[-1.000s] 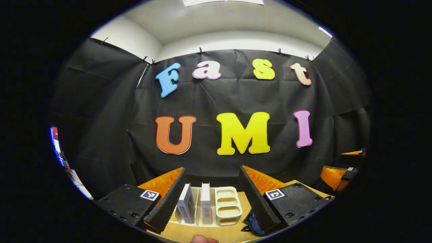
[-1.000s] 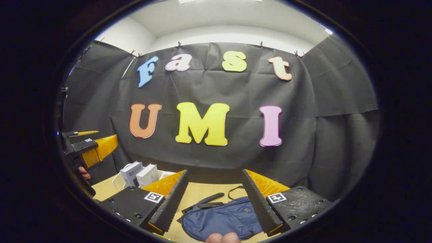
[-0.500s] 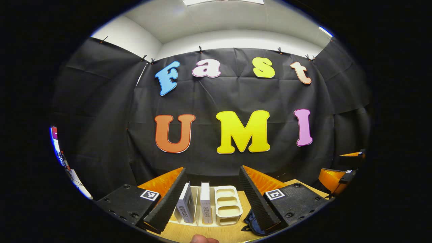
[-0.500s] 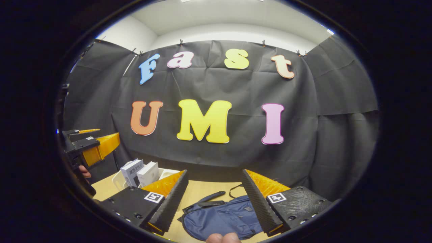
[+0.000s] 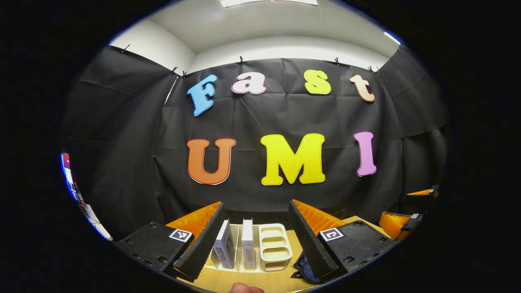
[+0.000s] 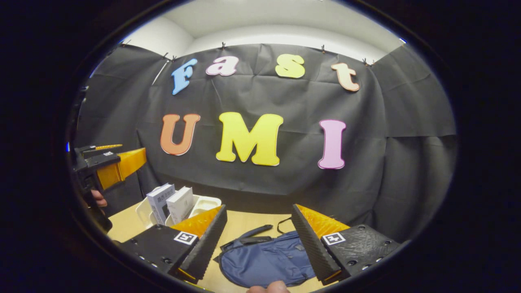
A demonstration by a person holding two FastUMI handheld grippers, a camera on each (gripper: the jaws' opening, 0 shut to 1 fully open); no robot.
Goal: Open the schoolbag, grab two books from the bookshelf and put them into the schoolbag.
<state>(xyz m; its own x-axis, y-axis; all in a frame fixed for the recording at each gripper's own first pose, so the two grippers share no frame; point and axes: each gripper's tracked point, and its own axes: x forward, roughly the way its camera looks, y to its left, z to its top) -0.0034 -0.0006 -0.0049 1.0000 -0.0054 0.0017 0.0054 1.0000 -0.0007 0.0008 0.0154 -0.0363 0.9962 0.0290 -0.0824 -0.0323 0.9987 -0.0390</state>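
On the table — blue schoolbag, two books upright in bookshelf

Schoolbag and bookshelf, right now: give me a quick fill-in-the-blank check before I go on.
1. The number of books standing in the white bookshelf is ____.
2. The blue schoolbag lies flat on the wooden ____.
3. In the right gripper view, the right gripper has its jaws ____, with the schoolbag lying ahead between them.
4. In the left gripper view, the left gripper points at the ____.

Missing words: two; table; open; bookshelf
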